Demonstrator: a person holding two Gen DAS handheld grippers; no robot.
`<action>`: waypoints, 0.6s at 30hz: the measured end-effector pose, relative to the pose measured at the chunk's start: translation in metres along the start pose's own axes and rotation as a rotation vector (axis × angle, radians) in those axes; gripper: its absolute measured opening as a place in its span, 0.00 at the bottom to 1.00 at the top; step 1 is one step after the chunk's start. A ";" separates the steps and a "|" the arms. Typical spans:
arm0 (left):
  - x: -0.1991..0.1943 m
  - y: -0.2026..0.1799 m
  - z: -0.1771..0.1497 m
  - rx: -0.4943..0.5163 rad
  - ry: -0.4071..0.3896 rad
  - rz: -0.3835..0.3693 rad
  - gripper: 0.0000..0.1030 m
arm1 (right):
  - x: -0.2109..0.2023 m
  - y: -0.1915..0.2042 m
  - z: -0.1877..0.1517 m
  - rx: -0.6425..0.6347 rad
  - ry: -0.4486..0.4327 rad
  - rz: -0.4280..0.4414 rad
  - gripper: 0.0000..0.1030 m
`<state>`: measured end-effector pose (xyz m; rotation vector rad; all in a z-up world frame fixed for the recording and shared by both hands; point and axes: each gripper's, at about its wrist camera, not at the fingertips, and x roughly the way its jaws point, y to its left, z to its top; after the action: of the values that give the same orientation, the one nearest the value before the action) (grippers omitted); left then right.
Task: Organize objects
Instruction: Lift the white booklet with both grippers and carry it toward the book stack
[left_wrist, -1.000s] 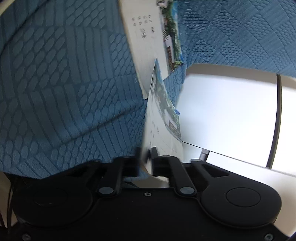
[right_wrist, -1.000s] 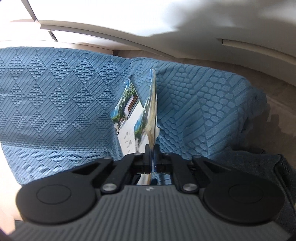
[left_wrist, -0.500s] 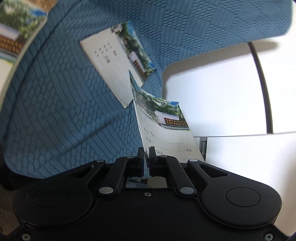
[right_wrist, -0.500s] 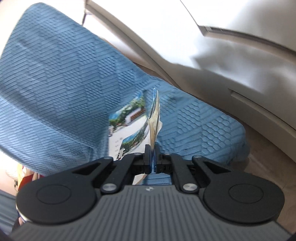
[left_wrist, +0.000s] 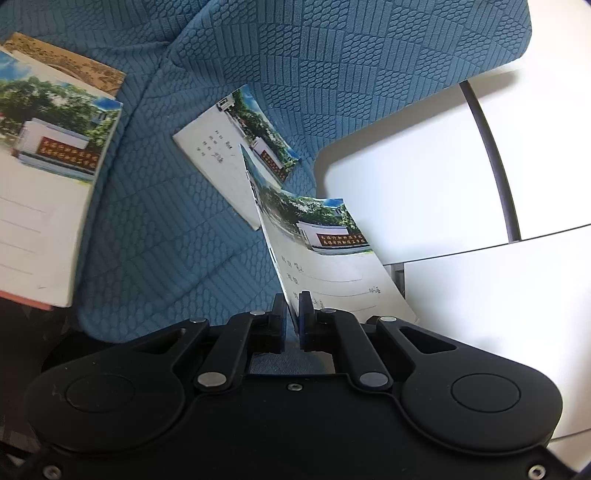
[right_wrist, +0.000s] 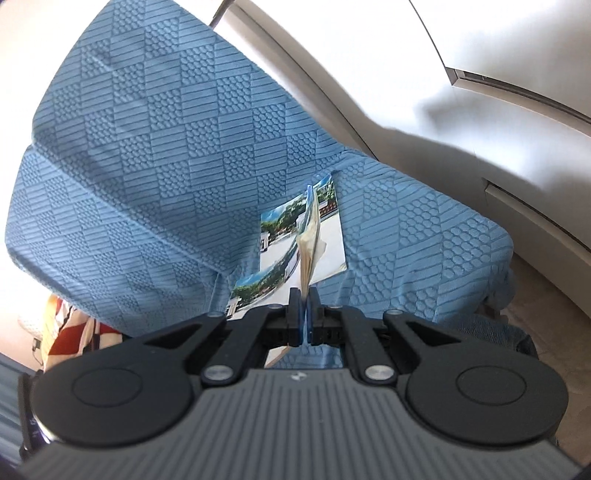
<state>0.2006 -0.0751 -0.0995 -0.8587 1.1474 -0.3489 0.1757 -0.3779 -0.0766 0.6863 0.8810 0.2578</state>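
My left gripper (left_wrist: 291, 299) is shut on the lower edge of a thin white booklet (left_wrist: 325, 251) with a photo strip of trees and a building, lifted off the blue textured cover (left_wrist: 369, 74). A matching booklet (left_wrist: 229, 162) lies flat on the cover beyond it. In the right wrist view my right gripper (right_wrist: 304, 295) is shut on a thin stack of booklets (right_wrist: 310, 243) seen edge-on. That stack (left_wrist: 48, 166) shows at the left of the left wrist view, with a brown-covered one (left_wrist: 74, 66) behind. The lying booklet (right_wrist: 332, 251) sits under the stack.
The blue cover (right_wrist: 147, 147) drapes over a padded seat and backrest. White panels with a dark seam (left_wrist: 424, 177) stand to the right of it, and pale cabinet fronts (right_wrist: 480, 110) beyond. A red, orange and white item (right_wrist: 70, 328) lies low at the left.
Both grippers have risen and rolled while keeping their booklets. The booklet on the cover now looks smaller and farther off. The right-hand stack has come into the left wrist view.
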 end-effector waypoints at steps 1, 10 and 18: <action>-0.003 0.001 -0.001 0.003 0.004 0.000 0.06 | -0.001 0.002 -0.002 -0.003 0.002 -0.001 0.05; -0.046 0.023 -0.004 0.030 -0.029 -0.007 0.06 | -0.002 0.026 -0.028 -0.040 0.051 0.007 0.05; -0.099 0.046 0.009 0.005 -0.118 -0.019 0.07 | 0.008 0.080 -0.048 -0.105 0.077 0.055 0.05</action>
<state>0.1610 0.0225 -0.0682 -0.8746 1.0293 -0.3126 0.1487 -0.2924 -0.0511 0.6066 0.9159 0.3796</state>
